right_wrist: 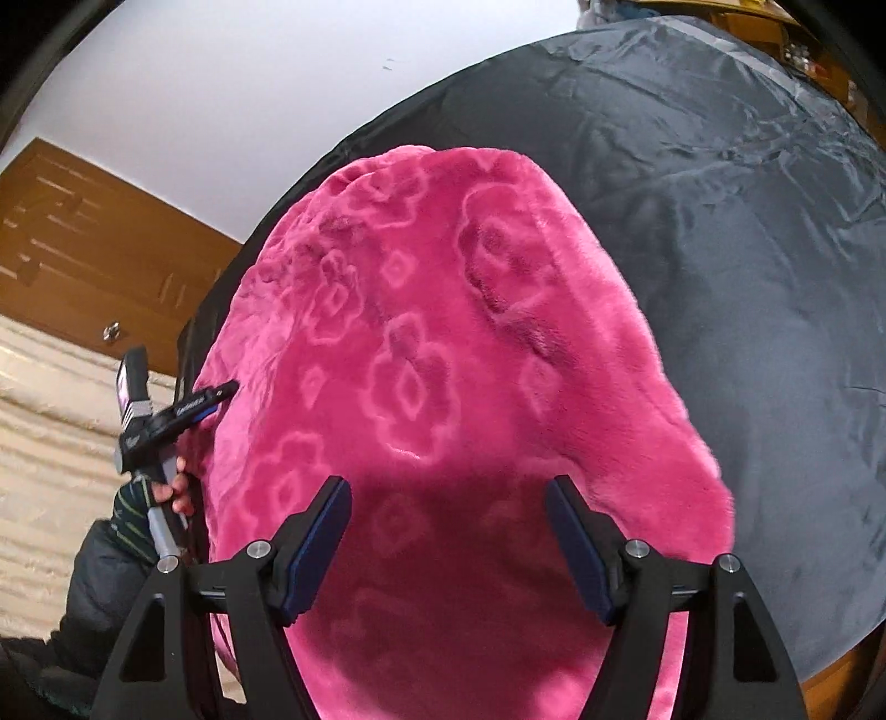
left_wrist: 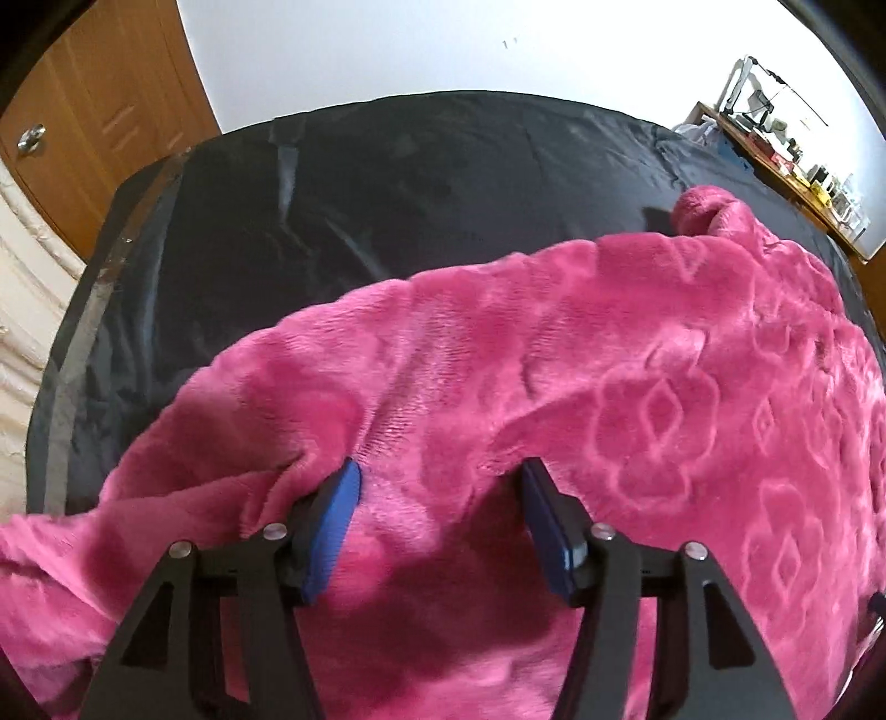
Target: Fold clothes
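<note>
The fleece garment is vivid magenta pink, embossed all over with paler pink flower outlines and small diamond shapes. The cover under it is charcoal black with a faint sheen and a grey strip along its edge. Both grippers have black frames and dark blue fingers. The wall is white, the wardrobe orange-brown wood, the sleeve dark with thin green stripes

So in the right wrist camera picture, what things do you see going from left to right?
Cream quilted bedding → left gripper held in a hand → pink fluffy garment → dark sheet.
</note>
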`<state>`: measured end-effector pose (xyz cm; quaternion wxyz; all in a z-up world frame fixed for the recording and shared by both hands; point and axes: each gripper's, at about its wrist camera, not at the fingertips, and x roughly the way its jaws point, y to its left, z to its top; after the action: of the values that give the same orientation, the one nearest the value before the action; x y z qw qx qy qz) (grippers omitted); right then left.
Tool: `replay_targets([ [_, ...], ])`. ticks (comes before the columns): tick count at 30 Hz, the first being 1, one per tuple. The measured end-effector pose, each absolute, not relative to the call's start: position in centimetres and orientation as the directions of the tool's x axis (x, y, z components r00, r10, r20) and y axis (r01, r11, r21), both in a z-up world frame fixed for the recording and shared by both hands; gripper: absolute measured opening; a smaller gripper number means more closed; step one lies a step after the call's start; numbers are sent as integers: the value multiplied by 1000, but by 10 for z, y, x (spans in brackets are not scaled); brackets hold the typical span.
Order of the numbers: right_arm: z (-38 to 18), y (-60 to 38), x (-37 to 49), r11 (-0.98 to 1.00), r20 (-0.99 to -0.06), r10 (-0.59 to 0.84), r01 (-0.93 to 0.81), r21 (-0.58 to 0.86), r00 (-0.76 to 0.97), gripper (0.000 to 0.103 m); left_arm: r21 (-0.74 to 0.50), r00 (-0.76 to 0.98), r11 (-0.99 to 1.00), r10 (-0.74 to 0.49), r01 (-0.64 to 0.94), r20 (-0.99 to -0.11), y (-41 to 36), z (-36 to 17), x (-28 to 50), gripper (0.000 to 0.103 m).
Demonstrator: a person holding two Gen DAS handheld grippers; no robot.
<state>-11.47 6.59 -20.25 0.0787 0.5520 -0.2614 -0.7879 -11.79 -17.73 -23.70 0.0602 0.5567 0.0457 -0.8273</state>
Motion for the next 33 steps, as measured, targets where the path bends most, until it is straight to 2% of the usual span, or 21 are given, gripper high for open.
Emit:
replay_targets([
  [9,-195,45,-132,-886,-852,-370,-136,444,-370,75,47,-358,-966,-140,255,-923,-238,-230,-96,65],
  [15,-201,70,-126,-881,-860,-338,-195,432,-382,75,174,-304,-906,-303,385,-903,-287,-220,-76,61],
  [18,-209,91,-124,-851,-853,-349,-250,462,-389,75,112,-298,-902,-252,417,-921,-309,-222,-69,69],
  [21,-214,109,-123,-814,-844,-351,-314,489,-405,75,93,-311,-905,-237,416,-921,-310,-216,-63,69],
  [25,-207,123,-122,-823,-861,-281,-356,443,-423,75,87,-318,-900,-240,428,-917,-301,-204,-51,69],
  [29,-208,131,-130,-850,-876,-243,-345,399,-416,75,65,-336,-919,-207,389,-919,-274,-193,-24,69],
  [33,-211,134,-132,-870,-874,-276,-284,404,-399,75,18,-338,-942,-139,336,-931,-235,-201,7,69],
])
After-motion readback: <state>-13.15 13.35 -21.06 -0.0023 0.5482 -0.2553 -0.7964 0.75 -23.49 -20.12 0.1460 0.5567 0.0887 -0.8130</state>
